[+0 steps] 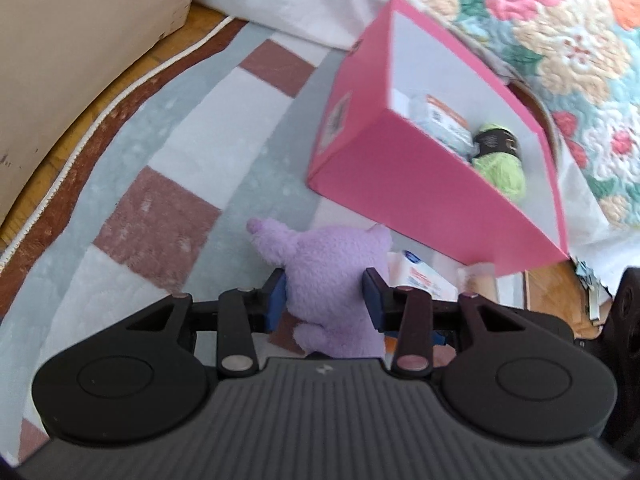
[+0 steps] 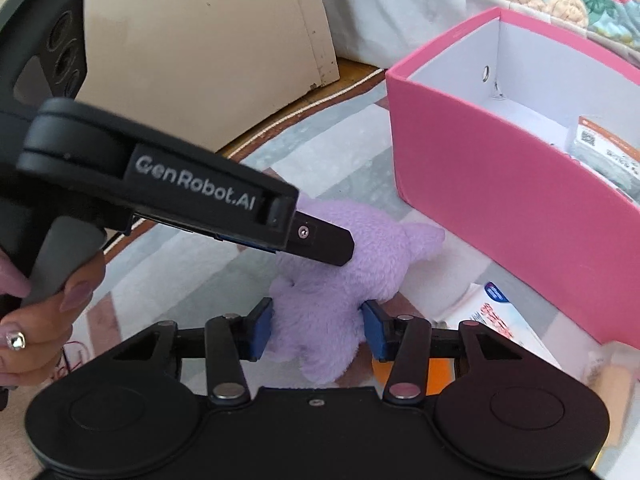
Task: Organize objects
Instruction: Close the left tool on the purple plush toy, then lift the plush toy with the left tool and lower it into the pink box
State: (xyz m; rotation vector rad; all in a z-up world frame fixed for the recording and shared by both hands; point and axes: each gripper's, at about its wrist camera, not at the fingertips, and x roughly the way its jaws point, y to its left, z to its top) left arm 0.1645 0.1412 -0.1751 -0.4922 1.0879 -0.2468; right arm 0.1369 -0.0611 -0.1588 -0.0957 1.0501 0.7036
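A purple plush toy (image 1: 328,268) hangs just above the patterned rug, held from two sides. My left gripper (image 1: 325,300) is shut on the toy's body, its blue pads pressed into the fur. In the right wrist view my right gripper (image 2: 318,326) is shut on the plush toy (image 2: 380,248) lower down, both pads touching it. The left gripper's finger (image 2: 328,244) crosses over the toy from the left. An open pink box (image 1: 400,168) stands to the right, holding green yarn (image 1: 502,160) and a pale blue skein (image 1: 440,120).
A white and blue packet (image 2: 496,316) and an orange item (image 2: 436,372) lie on the rug (image 1: 192,152) by the pink box (image 2: 480,168). Beige furniture (image 1: 80,40) stands at left, and a floral quilt (image 1: 560,40) is behind the box. A person's hand (image 2: 40,320) grips the left handle.
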